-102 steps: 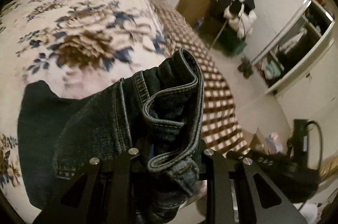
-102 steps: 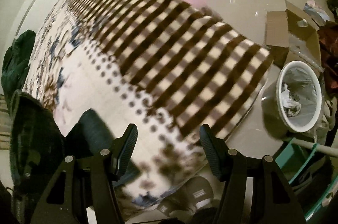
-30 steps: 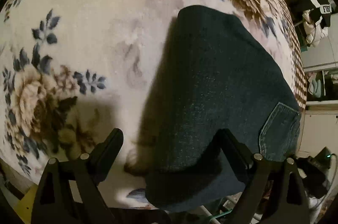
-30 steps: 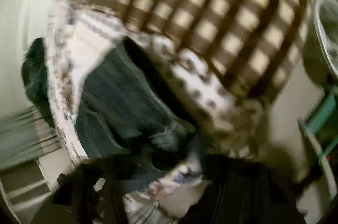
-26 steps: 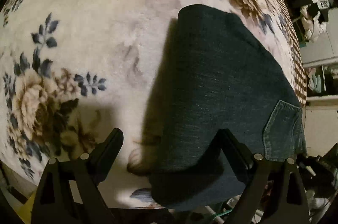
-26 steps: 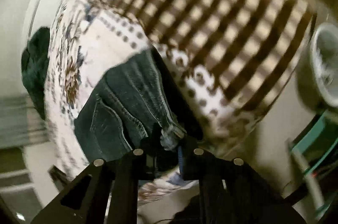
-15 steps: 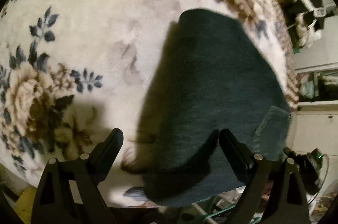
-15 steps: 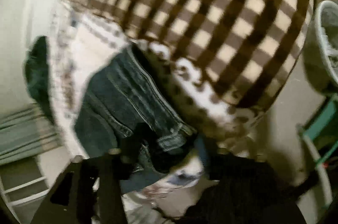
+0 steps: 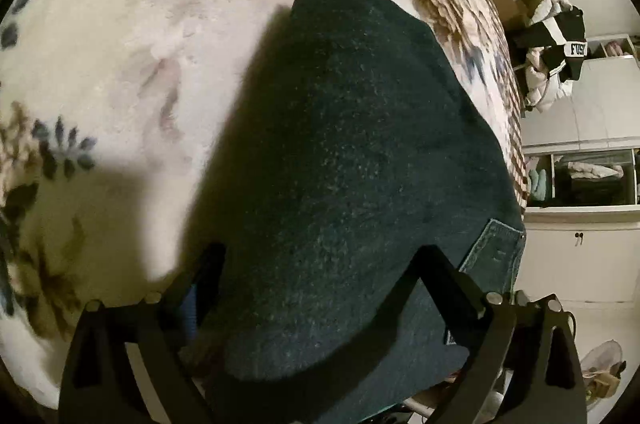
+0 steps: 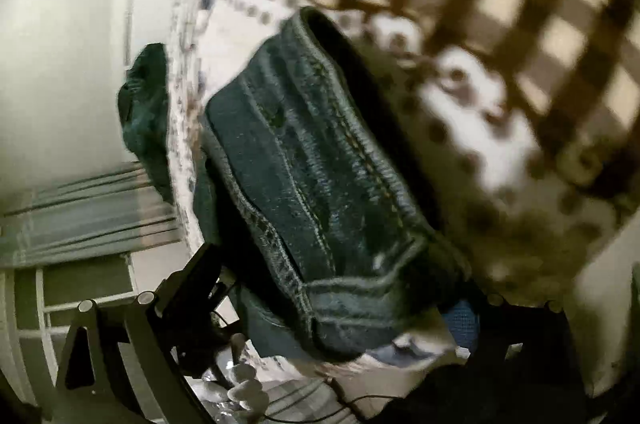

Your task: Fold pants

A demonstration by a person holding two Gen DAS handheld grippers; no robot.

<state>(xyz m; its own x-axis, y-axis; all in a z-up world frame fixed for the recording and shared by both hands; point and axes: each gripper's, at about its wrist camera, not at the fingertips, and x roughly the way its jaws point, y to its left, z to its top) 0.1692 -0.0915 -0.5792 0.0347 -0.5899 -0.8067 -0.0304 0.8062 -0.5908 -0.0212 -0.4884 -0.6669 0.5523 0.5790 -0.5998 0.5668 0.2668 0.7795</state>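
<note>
Both grippers apparently spread around folded jeans (image 9: 352,152).

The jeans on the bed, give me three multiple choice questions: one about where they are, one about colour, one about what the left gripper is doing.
1. Where do the jeans lie?
A. on the flowered blanket
B. in a drawer
C. on a chair

2. What colour are the jeans?
A. red
B. dark blue
C. white

3. How does the left gripper stand?
A. shut on a sock
B. out of view
C. open, fingers spread over the jeans

Answers:
1. A, the left wrist view shows the denim flat on the flowered blanket.
2. B, both views show dark blue denim, with pale stitching in the right wrist view.
3. C, the two fingers stand wide apart with fabric between them.
</note>
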